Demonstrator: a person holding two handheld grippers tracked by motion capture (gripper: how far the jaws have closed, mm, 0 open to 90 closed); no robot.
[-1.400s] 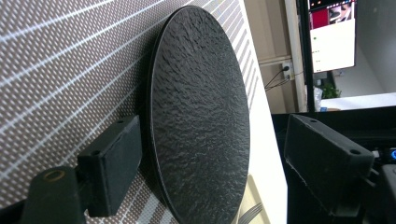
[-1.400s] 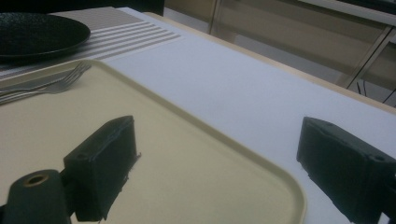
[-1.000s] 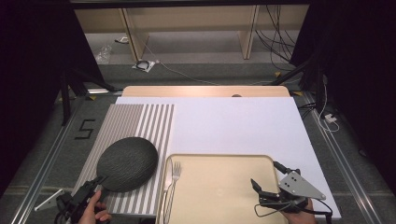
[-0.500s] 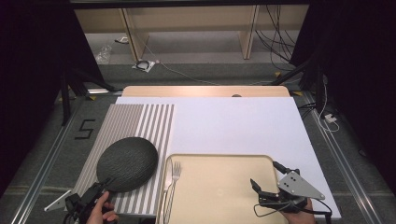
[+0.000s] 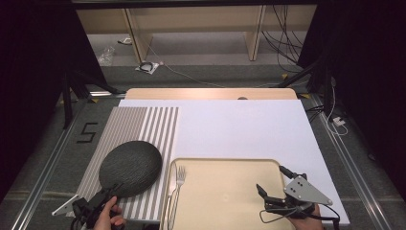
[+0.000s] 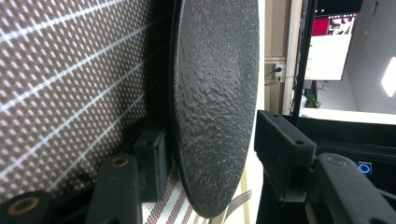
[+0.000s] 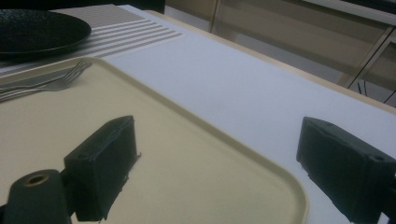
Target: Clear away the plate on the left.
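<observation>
The surface [image 5: 239,124] carries a striped mat [image 5: 139,129] at its left edge; the dark plate [image 5: 130,166] lies on the mat's near part, beside the tray [image 5: 225,165] and its fork [image 5: 178,179]. The left gripper [image 5: 109,190] straddles the plate's near rim; its jaws have just been closing, and a gap remains at one pad [image 6: 285,154]. Closure should be completed squarely on the rim before any lift. The right gripper [image 5: 268,194] is held spread over the tray's near right corner.

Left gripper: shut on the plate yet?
Open. The left gripper has been closing with the plate rim between, but a gap remains.
</observation>
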